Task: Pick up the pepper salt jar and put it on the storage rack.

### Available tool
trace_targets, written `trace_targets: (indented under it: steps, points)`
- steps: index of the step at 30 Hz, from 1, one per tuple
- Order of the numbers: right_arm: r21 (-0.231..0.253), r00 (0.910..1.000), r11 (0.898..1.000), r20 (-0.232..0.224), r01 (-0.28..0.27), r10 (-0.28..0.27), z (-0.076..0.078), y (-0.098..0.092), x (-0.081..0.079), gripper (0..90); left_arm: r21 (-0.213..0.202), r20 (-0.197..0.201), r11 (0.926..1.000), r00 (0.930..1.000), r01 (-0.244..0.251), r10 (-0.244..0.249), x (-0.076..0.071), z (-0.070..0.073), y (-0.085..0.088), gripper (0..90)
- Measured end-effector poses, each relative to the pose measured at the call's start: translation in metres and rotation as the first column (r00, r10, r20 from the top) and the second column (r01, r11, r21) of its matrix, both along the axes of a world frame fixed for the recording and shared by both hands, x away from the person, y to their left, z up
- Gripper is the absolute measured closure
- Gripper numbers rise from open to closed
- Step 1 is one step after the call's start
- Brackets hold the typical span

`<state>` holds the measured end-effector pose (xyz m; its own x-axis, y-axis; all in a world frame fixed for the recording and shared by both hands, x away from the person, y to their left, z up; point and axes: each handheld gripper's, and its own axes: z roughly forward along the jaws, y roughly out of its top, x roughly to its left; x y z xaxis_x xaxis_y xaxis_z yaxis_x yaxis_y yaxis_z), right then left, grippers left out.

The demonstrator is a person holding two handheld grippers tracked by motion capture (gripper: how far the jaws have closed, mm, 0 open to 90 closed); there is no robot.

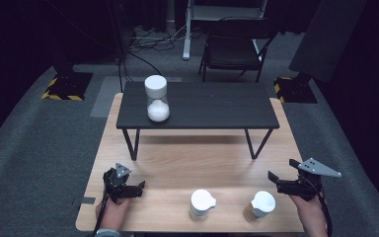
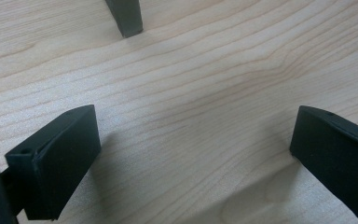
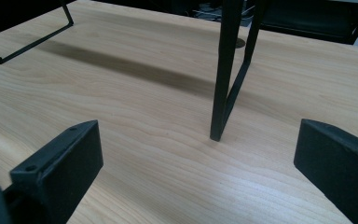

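Observation:
My left gripper [image 1: 137, 189] rests low over the wooden table [image 1: 187, 163] at its front left. Its jaws stand wide apart with only bare wood between them [image 2: 191, 154], so it is open. My right gripper [image 1: 280, 171] hovers at the front right, also open with nothing between its jaws [image 3: 196, 172]; it faces a leg of the black shelf [image 3: 223, 70]. A white-lidded jar [image 1: 202, 204] stands at the table's front middle. A second white-lidded jar with brownish contents [image 1: 262, 205] stands just left of the right hand.
A low black shelf [image 1: 212, 106] on thin legs spans the back of the table; a white-lidded jar of white powder [image 1: 156, 98] stands on its left end. One shelf leg [image 2: 126, 18] is just ahead of my left gripper. A chair [image 1: 237, 47] stands beyond.

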<state>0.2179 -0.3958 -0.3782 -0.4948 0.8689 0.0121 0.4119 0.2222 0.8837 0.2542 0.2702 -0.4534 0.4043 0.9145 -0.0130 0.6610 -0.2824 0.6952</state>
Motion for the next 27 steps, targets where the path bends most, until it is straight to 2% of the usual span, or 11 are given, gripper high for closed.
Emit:
trace_targets:
  steps: [17, 27]
  points:
    - [0.032, 0.9966, 0.997, 0.039, -0.073, 0.072, 0.015, 0.014, -0.015, 0.0, -0.002, -0.003, 1.0000, 1.0000, 0.000, 0.000, 0.000, 0.000, 0.000, 0.3]
    - [0.051, 0.9925, 0.992, 0.039, -0.118, 0.116, 0.022, 0.022, -0.021, 0.0, -0.001, -0.003, 1.0000, 1.0000, 0.000, 0.000, 0.000, 0.000, 0.000, 0.3]
